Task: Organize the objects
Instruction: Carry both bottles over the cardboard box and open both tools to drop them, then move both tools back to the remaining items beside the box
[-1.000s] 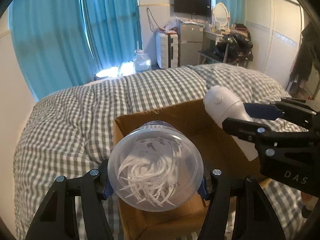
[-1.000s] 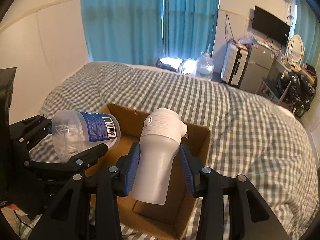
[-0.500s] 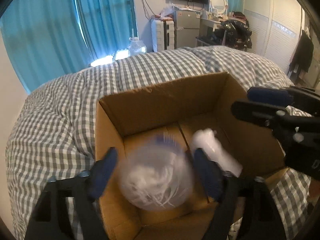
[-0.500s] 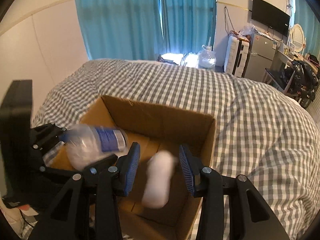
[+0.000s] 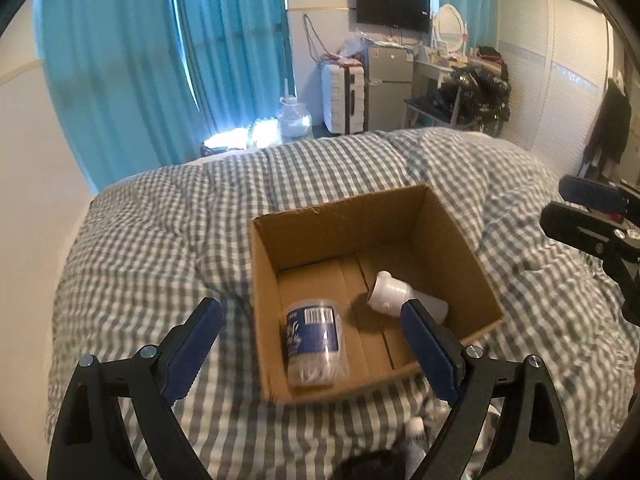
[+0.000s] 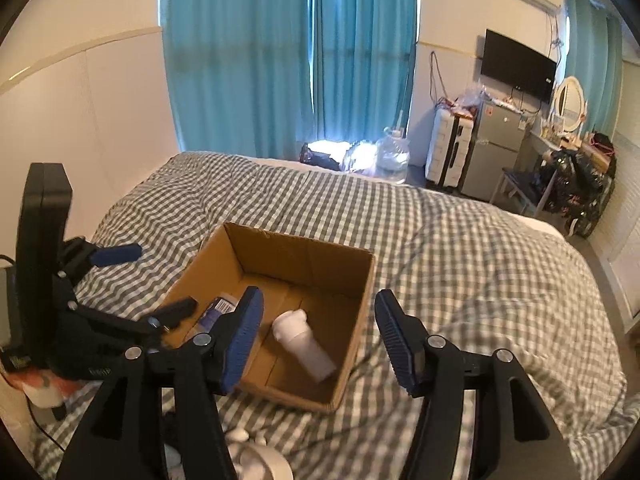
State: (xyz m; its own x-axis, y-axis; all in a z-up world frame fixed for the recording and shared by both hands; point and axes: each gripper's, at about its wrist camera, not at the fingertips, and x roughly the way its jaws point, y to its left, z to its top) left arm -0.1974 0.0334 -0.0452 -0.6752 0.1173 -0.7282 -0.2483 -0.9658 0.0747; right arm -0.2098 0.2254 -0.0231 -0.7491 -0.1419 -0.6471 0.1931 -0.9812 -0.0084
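Standing: both items lie inside the cardboard box (image 5: pixel 372 284) on the checked bed (image 5: pixel 160 248).
Clear jar: the cotton-swab jar (image 5: pixel 314 344) lies on its side against the box's left wall, blue label up.
White bottle: the white bottle (image 6: pixel 303 344) lies on its side on the box floor, to the right of the jar and apart from it.
Left hand-held gripper: the left hand-held gripper (image 5: pixel 312 352) hangs over the near edge of the box, jaws spread wide, nothing between them.
Right hand-held gripper: the right hand-held gripper (image 6: pixel 318 340) hangs over the box's near right corner, likewise spread wide and empty.
Step in hand: judged as clearing away from the box to fetch whatever goes in next.
Doing it well: lift both tools straight up before swinging aside, so no finger catches the cardboard rim and drags the light box across the soft quilt; keep the jaws wide for the next pick.
Next targets: small pale things lie on the bed just below the box's near side; they are too blurred to name.
Left view alone shows: the jar's whole length and barcode, and the swabs inside it.
Right view alone shows: the bottle's full body, which the left tool's finger partly covers in the other view; only a corner of the jar's label appears here.
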